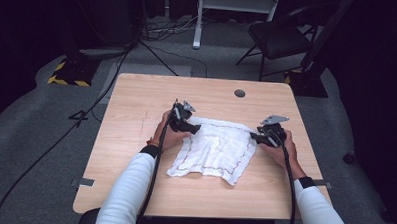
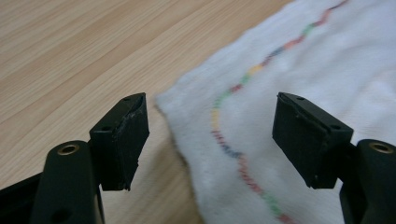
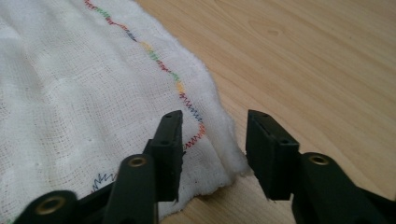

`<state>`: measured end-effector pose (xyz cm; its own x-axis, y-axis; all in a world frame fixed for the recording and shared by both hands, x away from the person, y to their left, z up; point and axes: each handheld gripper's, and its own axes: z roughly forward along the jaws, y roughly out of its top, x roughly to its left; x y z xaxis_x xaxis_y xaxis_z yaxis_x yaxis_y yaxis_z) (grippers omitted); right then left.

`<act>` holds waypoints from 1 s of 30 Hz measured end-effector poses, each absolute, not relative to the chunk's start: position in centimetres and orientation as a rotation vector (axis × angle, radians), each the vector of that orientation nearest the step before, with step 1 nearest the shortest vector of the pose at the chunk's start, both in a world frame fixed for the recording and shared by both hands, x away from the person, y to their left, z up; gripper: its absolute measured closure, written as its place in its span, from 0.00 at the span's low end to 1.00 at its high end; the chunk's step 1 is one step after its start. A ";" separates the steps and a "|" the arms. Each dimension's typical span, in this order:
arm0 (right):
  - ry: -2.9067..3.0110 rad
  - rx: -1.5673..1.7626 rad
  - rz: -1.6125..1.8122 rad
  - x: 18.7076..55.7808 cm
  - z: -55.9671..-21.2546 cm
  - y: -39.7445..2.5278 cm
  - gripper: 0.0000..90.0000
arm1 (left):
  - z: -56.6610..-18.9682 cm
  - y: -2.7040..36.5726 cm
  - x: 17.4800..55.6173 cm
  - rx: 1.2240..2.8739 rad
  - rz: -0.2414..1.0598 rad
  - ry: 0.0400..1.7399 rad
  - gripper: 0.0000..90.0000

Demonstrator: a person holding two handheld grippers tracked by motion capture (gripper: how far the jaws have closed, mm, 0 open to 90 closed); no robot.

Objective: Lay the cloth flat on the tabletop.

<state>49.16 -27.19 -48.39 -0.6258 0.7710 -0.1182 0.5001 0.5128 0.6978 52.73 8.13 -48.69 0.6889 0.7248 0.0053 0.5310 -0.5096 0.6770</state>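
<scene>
A: Start with the high view. Where is the cloth?

B: The white cloth [image 1: 215,151] lies spread on the wooden counter [image 1: 136,105], a little rumpled, with a thin coloured stitch line near its border. The left claw [image 1: 190,127] sits at the cloth's far left corner and the right claw [image 1: 256,137] at its far right corner, each held in a hand with a white sleeve behind it. The cloth fills the space between the two claws and reaches back toward the person.

A: And the left gripper view?

B: The left claw [image 2: 212,140] stands wide, holding nothing. The cloth [image 2: 299,93] corner lies flat on the counter [image 2: 84,56] between and ahead of the jaws, nearer the right-hand jaw; bare wood lies ahead of the left-hand jaw. A wavy multicoloured stitch runs away from the claw across the cloth.

A: The right gripper view?

B: The right claw [image 3: 212,154] is also parted, a narrower gap, gripping nothing. The cloth [image 3: 70,102] corner lies in that gap and spreads off past the left-hand jaw; the counter [image 3: 317,60] lies ahead of the right-hand jaw.

A: Any brand, label or writing?

B: I can read none on the cloth or the claws.
</scene>
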 end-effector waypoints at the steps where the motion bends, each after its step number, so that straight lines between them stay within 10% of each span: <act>1: 2.355 1.071 0.894 49.2 -48.5 -27.2 0.56 | -48.9 8.2 53.0 2.245 0.379 0.968 0.30; 9: 2.387 1.162 0.940 49.6 -49.1 -27.6 0.54 | -49.6 8.8 53.6 2.227 0.329 0.991 0.30; 13: 2.439 1.131 0.980 49.5 -49.0 -27.6 0.77 | -49.3 8.7 53.3 2.249 0.281 0.910 0.69; 18: 2.429 1.068 0.950 49.3 -48.6 -27.2 0.91 | -48.7 8.6 53.0 2.298 0.299 0.851 0.92; 30: 2.209 0.990 1.066 48.7 -43.9 -27.4 0.92 | -43.0 9.8 51.7 2.168 0.433 0.755 0.93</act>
<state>48.73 -27.42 -43.94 -0.6161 0.7793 -0.1146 0.3952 0.4316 0.8109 51.71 9.83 -43.01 0.7652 0.6412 0.0582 0.3738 -0.5160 0.7708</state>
